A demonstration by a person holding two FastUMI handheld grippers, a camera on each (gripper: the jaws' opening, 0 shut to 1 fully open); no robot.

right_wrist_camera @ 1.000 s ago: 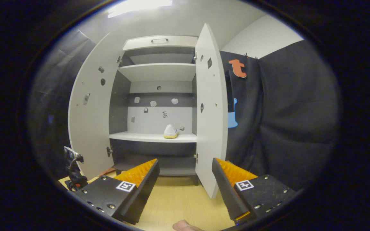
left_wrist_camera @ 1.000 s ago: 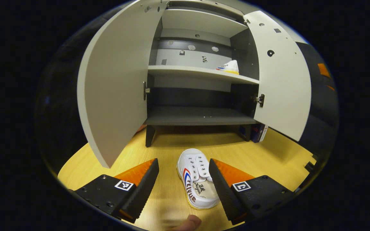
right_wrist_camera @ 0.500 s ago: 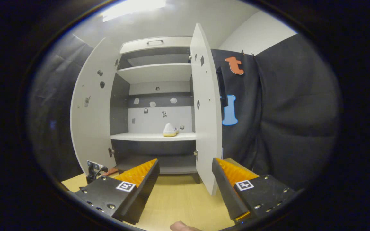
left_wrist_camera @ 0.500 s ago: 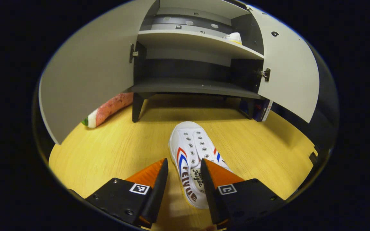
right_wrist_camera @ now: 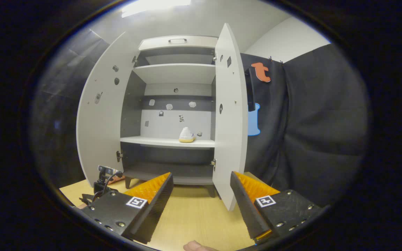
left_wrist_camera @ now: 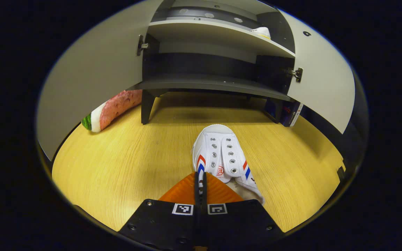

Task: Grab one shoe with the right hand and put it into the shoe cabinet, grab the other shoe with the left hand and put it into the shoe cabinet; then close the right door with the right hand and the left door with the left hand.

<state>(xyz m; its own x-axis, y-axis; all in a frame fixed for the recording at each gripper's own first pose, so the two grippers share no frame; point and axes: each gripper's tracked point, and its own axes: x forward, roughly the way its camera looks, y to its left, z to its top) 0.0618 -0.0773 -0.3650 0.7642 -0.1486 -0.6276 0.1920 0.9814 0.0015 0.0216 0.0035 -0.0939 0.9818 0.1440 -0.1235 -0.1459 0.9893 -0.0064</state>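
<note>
shoe [left_wrist_camera: 222, 158] heel hidden by left hand-held gripper [left_wrist_camera: 200, 181]

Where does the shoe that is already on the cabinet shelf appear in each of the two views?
Left gripper view: shoe on the shelf sits near the top, right of centre, at the shelf's right end.
Right gripper view: same shoe sits near the middle, on the shelf beside the right door.
Shared landmark: the white shelf.

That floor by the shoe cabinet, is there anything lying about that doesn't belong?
Yes. A soft toy shaped like a watermelon slice lies on the wooden floor behind the open left door, partly under the cabinet's edge. It is odd beside the white shoe. A small box leans at the cabinet's right foot.
</note>
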